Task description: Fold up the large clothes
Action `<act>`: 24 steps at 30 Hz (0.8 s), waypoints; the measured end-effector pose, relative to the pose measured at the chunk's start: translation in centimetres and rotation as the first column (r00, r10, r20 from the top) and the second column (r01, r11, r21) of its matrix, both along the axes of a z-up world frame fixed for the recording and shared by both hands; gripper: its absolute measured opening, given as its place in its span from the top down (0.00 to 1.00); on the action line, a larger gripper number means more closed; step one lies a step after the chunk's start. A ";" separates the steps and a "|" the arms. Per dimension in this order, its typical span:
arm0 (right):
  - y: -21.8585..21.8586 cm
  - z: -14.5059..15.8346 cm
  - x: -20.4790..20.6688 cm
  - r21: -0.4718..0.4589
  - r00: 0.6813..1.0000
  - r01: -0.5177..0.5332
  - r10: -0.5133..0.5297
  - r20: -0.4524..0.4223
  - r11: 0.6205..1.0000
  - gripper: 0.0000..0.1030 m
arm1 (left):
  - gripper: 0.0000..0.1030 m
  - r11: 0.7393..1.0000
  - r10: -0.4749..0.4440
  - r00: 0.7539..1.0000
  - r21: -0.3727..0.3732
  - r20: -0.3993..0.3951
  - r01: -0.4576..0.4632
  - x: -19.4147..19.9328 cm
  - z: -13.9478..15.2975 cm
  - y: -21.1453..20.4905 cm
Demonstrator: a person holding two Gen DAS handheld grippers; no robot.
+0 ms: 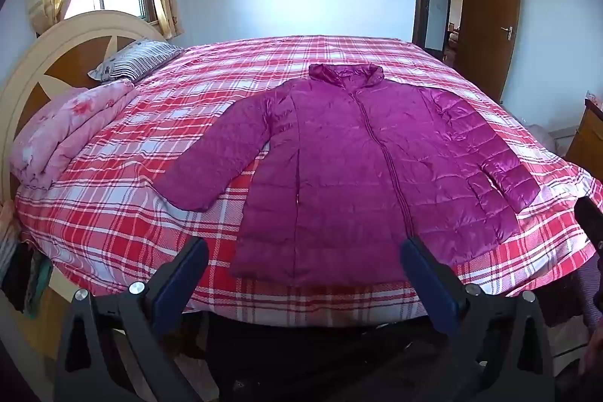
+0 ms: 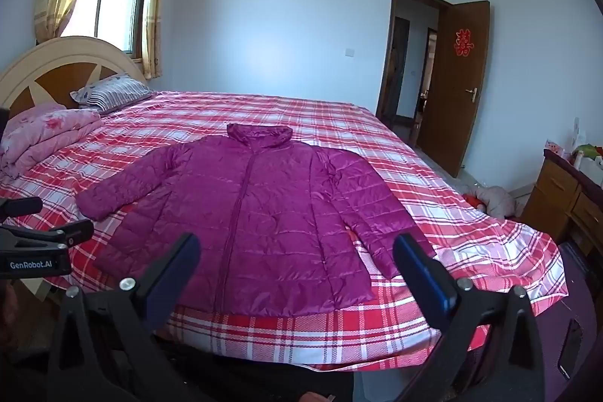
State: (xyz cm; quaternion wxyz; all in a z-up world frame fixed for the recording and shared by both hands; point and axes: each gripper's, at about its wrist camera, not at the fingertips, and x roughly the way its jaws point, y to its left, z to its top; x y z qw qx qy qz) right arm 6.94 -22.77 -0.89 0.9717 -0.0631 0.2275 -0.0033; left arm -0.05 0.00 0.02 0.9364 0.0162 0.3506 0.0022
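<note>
The magenta down jacket (image 1: 350,176) lies flat, zipped, sleeves spread, on the plaid bed (image 1: 113,221) near its front edge — ready for folding. My left gripper (image 1: 301,274) and right gripper (image 2: 297,270) hover before its hem, jaws wide apart, empty.

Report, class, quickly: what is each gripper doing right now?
Left gripper: open, holding nothing, above the purple jacket's hem.
Right gripper: open, holding nothing, also short of the jacket.

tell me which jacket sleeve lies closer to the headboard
The sleeve on the window side; it points toward the headboard. The other sleeve lies toward the door side.
</note>
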 end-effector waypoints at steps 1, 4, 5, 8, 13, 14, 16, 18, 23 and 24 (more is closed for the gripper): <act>0.2 -0.1 0.0 0.000 1.000 0.001 -0.001 0.000 1.000 0.00 | 0.01 1.000 0.003 1.000 -0.002 -0.001 -0.003 0.0 0.0 0.1; 0.7 -0.3 0.4 0.009 1.000 0.002 -0.002 -0.005 1.000 0.00 | 0.01 1.000 0.009 1.000 -0.004 0.001 -0.009 -0.4 0.1 0.1; 0.0 -0.3 0.4 0.037 1.000 0.003 -0.002 -0.004 0.999 0.00 | 0.01 1.000 0.010 1.000 -0.003 0.004 -0.010 -0.7 0.1 0.0; -0.6 -0.1 0.2 0.052 1.000 0.017 -0.017 0.002 0.999 0.00 | 0.01 1.000 0.005 0.999 -0.020 -0.035 -0.006 0.4 -0.4 -0.1; -0.8 -0.3 0.4 0.050 1.000 0.013 -0.013 -0.002 0.999 0.00 | 0.01 1.000 0.005 1.000 -0.021 -0.031 -0.005 0.5 -0.4 0.4; -0.9 -0.3 0.4 0.051 1.000 0.012 -0.012 -0.003 0.999 0.00 | 0.01 1.000 0.004 1.000 -0.020 -0.030 -0.005 0.6 -0.4 0.4; -0.9 -0.3 0.4 0.054 1.000 0.013 -0.013 -0.006 0.998 0.00 | 0.01 1.000 0.005 1.000 -0.022 -0.030 -0.005 0.6 -0.6 0.6; -0.9 -0.4 0.5 0.056 1.000 0.013 -0.013 -0.009 0.998 0.00 | 0.01 1.000 -0.001 1.000 -0.017 -0.027 0.000 0.5 -0.5 0.5; -0.8 -0.4 0.5 0.056 1.000 0.014 -0.014 -0.009 0.998 0.00 | 0.01 1.000 -0.003 1.000 -0.011 -0.026 0.002 0.3 -0.3 0.0; -0.8 -0.4 0.5 0.056 1.000 0.014 -0.014 -0.009 0.998 0.00 | 0.01 1.000 -0.002 1.000 -0.010 -0.026 0.002 0.3 -0.3 0.0</act>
